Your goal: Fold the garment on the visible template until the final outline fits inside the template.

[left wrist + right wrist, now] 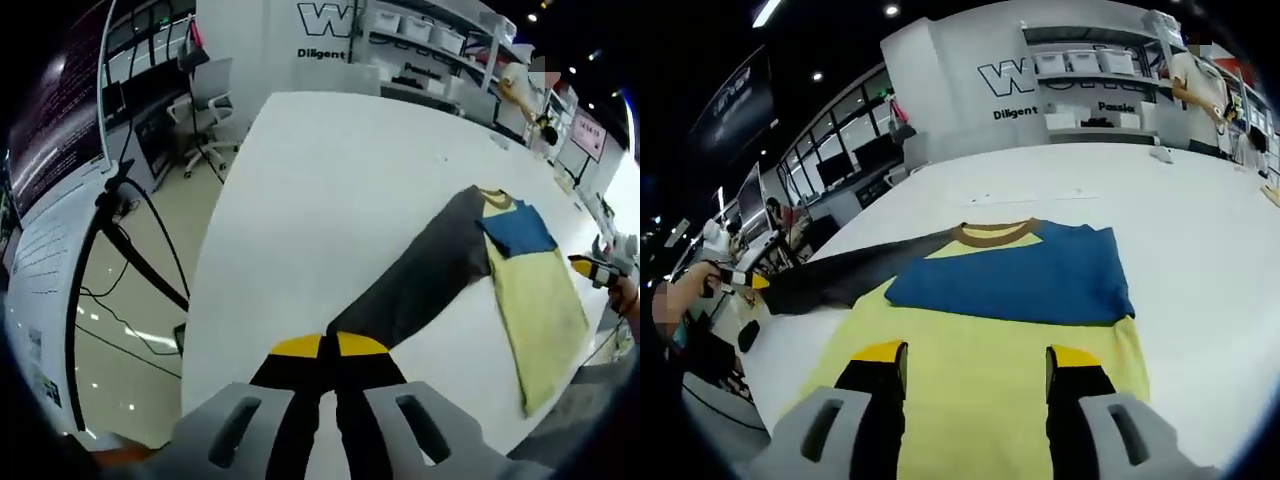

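The garment (1010, 330) is a soft knit top — pale yellow body, blue panel across the chest, brown ribbed collar (992, 235), dark grey sleeve (420, 275). It lies flat on the smooth white table (330, 190). In the right gripper view the right gripper (977, 365) hangs over the yellow hem with its yellow-tipped jaws wide apart, nothing between them; the collar points away from it, the long axis running straight ahead. In the left gripper view the left gripper (330, 347) has its jaws pressed together on the sleeve's cuff, and the sleeve stretches ahead and to the right toward the body.
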Demonstrator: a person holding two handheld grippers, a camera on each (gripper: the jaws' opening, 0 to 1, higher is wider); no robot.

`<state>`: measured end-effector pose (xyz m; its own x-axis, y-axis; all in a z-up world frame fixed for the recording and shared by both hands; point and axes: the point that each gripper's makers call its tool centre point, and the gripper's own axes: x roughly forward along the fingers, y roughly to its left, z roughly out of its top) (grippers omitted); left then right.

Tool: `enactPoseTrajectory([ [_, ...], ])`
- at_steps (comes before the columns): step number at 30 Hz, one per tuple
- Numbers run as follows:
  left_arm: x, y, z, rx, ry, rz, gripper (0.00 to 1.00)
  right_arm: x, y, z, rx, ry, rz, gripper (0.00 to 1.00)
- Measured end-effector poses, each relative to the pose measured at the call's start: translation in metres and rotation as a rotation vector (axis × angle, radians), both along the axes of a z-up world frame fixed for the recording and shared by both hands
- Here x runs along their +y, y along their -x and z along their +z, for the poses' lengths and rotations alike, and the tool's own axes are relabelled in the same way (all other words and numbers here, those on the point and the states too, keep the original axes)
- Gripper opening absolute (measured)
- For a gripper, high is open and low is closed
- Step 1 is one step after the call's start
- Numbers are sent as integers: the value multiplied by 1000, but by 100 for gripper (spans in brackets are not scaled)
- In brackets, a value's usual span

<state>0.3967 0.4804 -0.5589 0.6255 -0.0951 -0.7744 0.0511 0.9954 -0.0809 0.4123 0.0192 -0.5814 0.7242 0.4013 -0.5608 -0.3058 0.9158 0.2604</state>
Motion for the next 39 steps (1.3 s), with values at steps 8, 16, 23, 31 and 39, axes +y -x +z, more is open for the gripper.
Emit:
enactPoseTrajectory([
  [8,2,-4,10,68,1,10,1,15,3,2,-2,-5,39,59],
  [16,1,-22,30,35,7,21,1,25,4,6,-13,-10,76,65],
  [23,10,-32,37,39,-7,43,1,32,9,8,-4,-31,98,67],
  [31,18,-42,48,16,-15,40,1,38,13,14,-20,-40,121,71],
  [39,46,-58,68,-25,-57,88,0,41,15,18,-38,-45,134,73],
])
